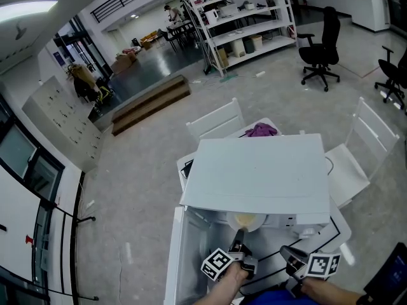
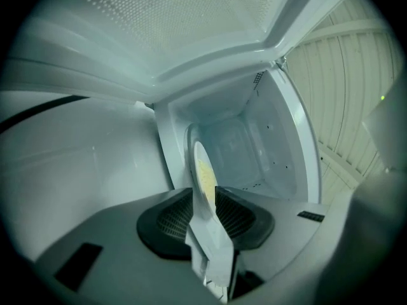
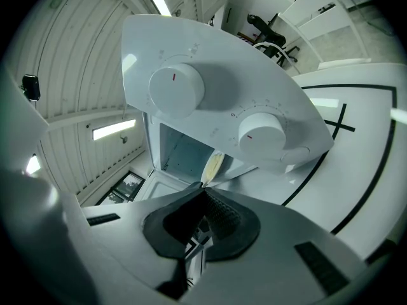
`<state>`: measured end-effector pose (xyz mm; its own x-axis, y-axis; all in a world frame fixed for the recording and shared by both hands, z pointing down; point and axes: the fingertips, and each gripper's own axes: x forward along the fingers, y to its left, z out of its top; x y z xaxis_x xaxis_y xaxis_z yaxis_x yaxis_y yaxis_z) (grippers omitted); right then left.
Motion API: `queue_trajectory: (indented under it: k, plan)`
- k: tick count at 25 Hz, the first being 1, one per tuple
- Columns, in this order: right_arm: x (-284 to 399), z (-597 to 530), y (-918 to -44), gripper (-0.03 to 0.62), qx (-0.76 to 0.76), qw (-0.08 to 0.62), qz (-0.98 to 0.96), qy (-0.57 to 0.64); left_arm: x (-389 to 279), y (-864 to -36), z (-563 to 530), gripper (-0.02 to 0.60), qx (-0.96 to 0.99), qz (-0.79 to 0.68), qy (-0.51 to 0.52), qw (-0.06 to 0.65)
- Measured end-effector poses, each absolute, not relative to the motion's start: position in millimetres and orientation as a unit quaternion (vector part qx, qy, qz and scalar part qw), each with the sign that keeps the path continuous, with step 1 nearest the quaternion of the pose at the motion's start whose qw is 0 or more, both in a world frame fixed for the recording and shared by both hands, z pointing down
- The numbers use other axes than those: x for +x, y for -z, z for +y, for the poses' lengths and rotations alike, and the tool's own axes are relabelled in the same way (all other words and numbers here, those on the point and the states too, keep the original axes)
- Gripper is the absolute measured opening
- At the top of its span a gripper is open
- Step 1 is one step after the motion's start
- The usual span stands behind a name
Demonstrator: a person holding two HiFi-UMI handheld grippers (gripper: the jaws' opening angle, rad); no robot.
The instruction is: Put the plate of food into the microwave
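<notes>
A white microwave (image 1: 261, 170) stands on the table with its door (image 1: 188, 253) swung open to the left. A white plate of yellow food (image 1: 247, 221) sits at the mouth of the cavity. My left gripper (image 1: 238, 241) is shut on the plate's near rim. In the left gripper view the plate (image 2: 202, 170) shows edge-on between the pads of my left gripper (image 2: 205, 199), with the cavity (image 2: 254, 145) behind. My right gripper (image 1: 289, 256) is shut and empty in front of the control panel. The right gripper view, past my right gripper (image 3: 203, 189), shows two knobs (image 3: 176, 89) and the plate (image 3: 213, 164).
The table (image 3: 356, 164) carries black line markings. White chairs (image 1: 216, 121) stand behind and to the right of it. A purple cloth (image 1: 262, 130) lies behind the microwave. A dark flat device (image 1: 186, 168) lies at the microwave's left, and a dark screen (image 1: 391, 278) is at bottom right.
</notes>
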<state>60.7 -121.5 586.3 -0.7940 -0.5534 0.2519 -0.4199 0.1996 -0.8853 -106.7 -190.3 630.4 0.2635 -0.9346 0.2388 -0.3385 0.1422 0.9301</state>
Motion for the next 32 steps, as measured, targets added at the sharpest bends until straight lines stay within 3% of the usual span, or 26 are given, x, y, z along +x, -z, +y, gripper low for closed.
queue_trajectory:
  k: [15,18,32]
  plan:
    - [64.9,-118.3,-588.1,0.000,-0.312,0.059,0.774,0.548,-82.7,-631.5,-188.0,0.091,0.609,-0.530,0.235,0.542]
    - [67.6,-119.7,-588.6,-0.002,-0.314,0.060,0.774,0.547,-85.0,-635.9,-190.6,0.044,0.600,-0.536,0.233,0.546]
    - [77.8,-126.4,-587.3,-0.002,-0.313,0.063,0.772,0.549,-83.0,-637.3,-201.7,0.038,0.581,-0.540,0.240,0.560]
